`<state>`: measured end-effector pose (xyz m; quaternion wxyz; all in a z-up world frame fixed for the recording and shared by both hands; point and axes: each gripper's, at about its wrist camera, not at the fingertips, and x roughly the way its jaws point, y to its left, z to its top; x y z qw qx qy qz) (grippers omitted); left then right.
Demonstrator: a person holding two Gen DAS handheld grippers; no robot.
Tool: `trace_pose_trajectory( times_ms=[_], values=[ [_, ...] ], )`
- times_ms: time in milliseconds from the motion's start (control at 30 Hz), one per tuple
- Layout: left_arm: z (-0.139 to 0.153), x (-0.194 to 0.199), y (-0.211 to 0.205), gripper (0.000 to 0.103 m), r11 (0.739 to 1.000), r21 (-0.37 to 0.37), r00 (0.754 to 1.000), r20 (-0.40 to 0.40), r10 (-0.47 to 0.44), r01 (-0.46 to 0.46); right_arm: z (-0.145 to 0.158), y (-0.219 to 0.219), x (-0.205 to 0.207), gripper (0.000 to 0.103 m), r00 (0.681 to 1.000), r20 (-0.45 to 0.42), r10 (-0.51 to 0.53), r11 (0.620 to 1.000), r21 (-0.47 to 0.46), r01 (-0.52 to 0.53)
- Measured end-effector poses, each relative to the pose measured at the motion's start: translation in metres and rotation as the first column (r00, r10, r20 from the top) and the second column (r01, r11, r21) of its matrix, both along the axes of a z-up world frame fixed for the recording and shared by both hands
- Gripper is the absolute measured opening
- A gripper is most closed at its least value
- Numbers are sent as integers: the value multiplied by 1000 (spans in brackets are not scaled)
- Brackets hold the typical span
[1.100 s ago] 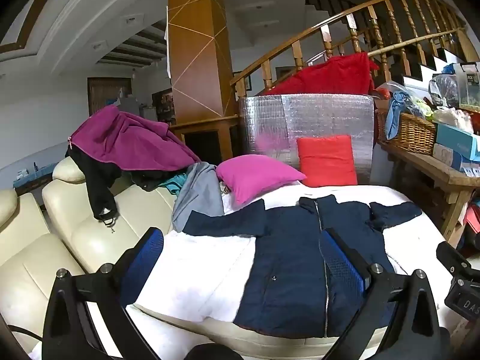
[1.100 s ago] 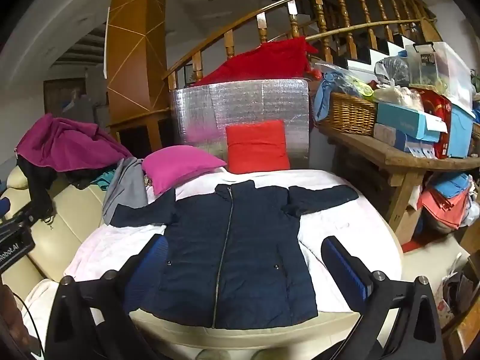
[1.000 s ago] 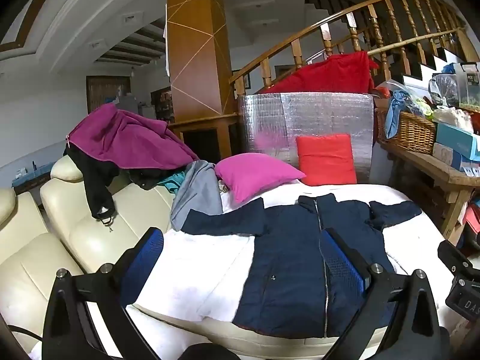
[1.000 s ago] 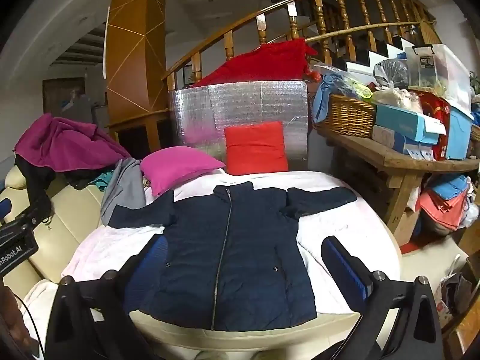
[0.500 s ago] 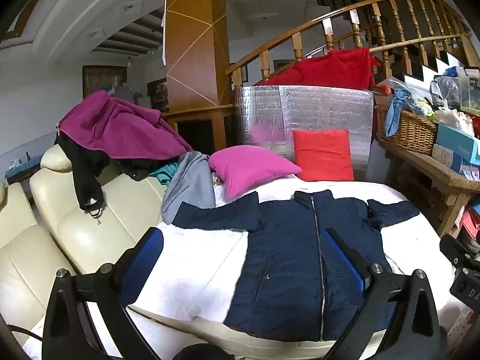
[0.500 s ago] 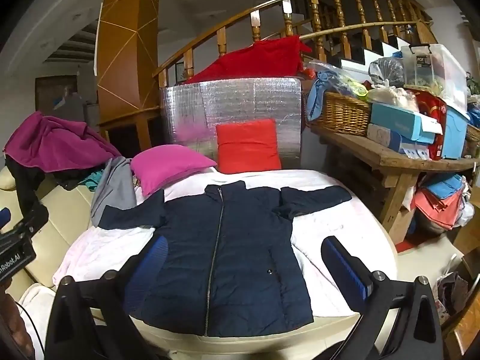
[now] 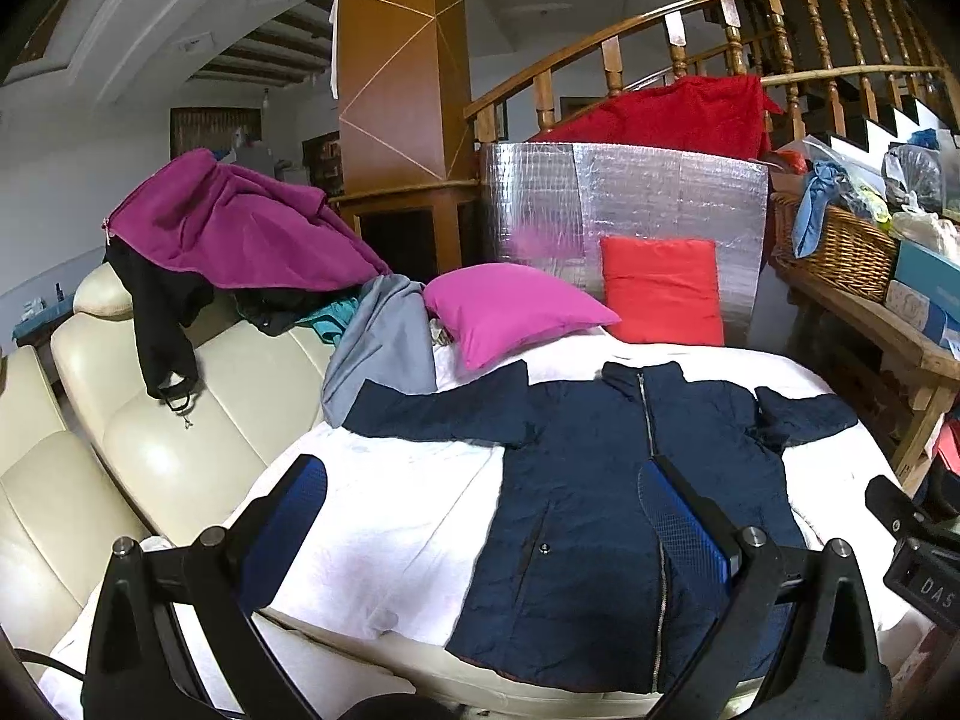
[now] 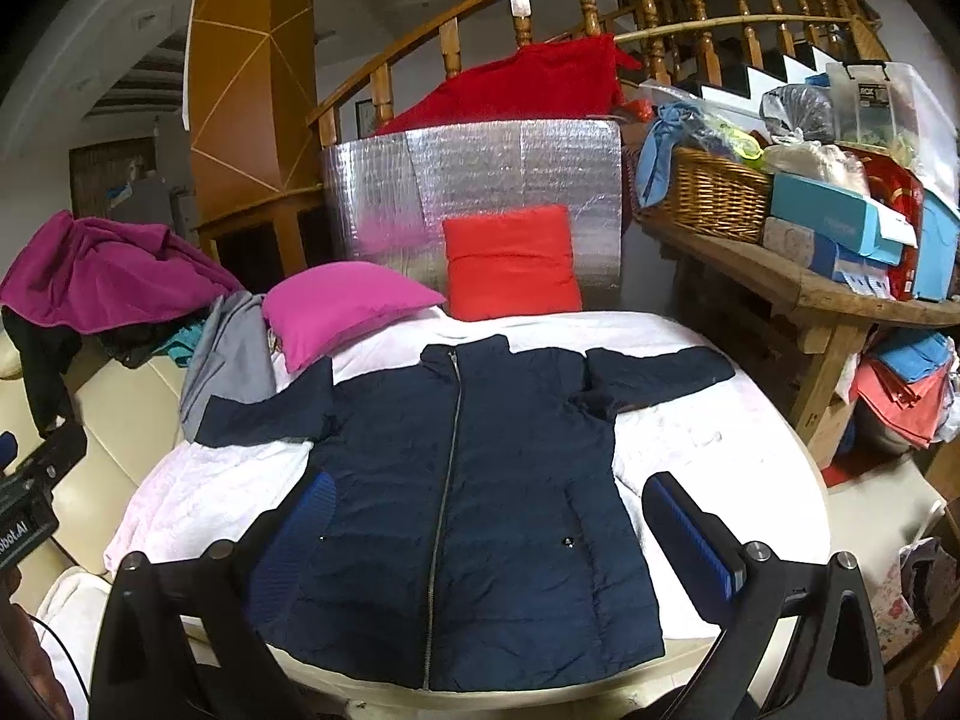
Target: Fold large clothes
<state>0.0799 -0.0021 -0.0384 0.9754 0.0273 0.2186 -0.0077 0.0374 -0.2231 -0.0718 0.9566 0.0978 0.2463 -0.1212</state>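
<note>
Left gripper (image 7: 480, 516) & right gripper (image 8: 522, 525): jaws wide apart, nothing held, both above the surface. Navy jacket (image 8: 462, 480) lies flat, zipped, sleeves spread, on white sheet (image 8: 708, 438). Cream sofa (image 7: 150, 420) alongside; wooden staircase (image 8: 600, 6) behind. Partial lettering "bot.AI" (image 8: 15, 531), "DAS" (image 7: 936, 587).

Navy zipped jacket (image 8: 456, 498) lies flat, front up, sleeves spread.

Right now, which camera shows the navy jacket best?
The right wrist view: the navy jacket lies centred, both sleeves and hem visible. The left wrist view shows it off to the right, partly behind a fingertip.
</note>
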Motion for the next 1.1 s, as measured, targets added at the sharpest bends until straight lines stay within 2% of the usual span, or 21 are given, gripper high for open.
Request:
trace_pose_trajectory(
  times_ms=[1100],
  values=[
    [-17, 26, -30, 103, 998, 43, 999, -42, -35, 36, -18, -30, 25, 103, 999, -25, -29, 999, 38, 30]
  ],
)
